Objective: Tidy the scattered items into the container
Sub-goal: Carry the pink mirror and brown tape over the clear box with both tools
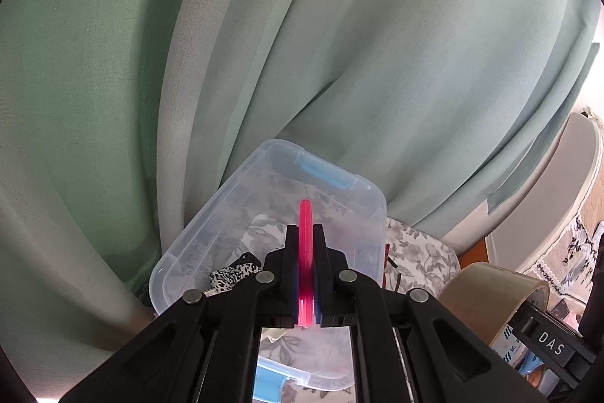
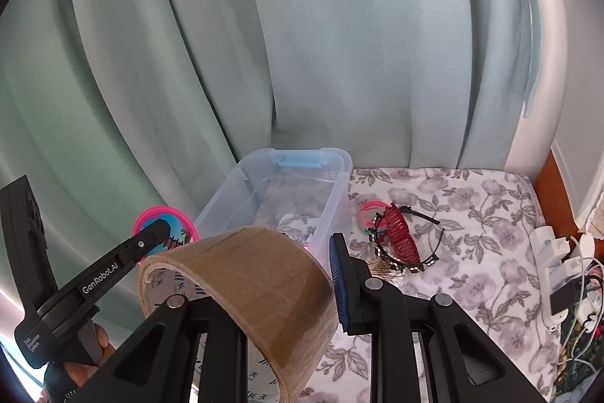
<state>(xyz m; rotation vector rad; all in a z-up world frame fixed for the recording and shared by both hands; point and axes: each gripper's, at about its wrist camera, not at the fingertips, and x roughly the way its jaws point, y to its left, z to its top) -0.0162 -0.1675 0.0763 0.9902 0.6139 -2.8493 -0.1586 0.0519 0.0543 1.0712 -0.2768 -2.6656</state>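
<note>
My left gripper [image 1: 305,233] is shut on a pink round disc [image 1: 305,244], held edge-on above the clear plastic container [image 1: 351,199]. The right wrist view shows that left gripper [image 2: 160,231] holding the disc [image 2: 151,214] left of the container [image 2: 226,203]. My right gripper [image 2: 260,270] is shut on a brown tape roll [image 2: 256,274], lifted in front of the container; the roll also shows in the left wrist view [image 1: 490,293]. A red hair clip [image 2: 400,233], a black headband [image 2: 434,237] and a pink-green ring [image 2: 368,212] lie on the floral cloth right of the container.
Green curtains [image 2: 302,44] hang right behind the container. The floral cloth [image 2: 472,214] covers the surface. A white power strip with chargers and cables [image 2: 558,270] sits at the right edge. A leopard-print item [image 1: 230,276] lies by the container's near left.
</note>
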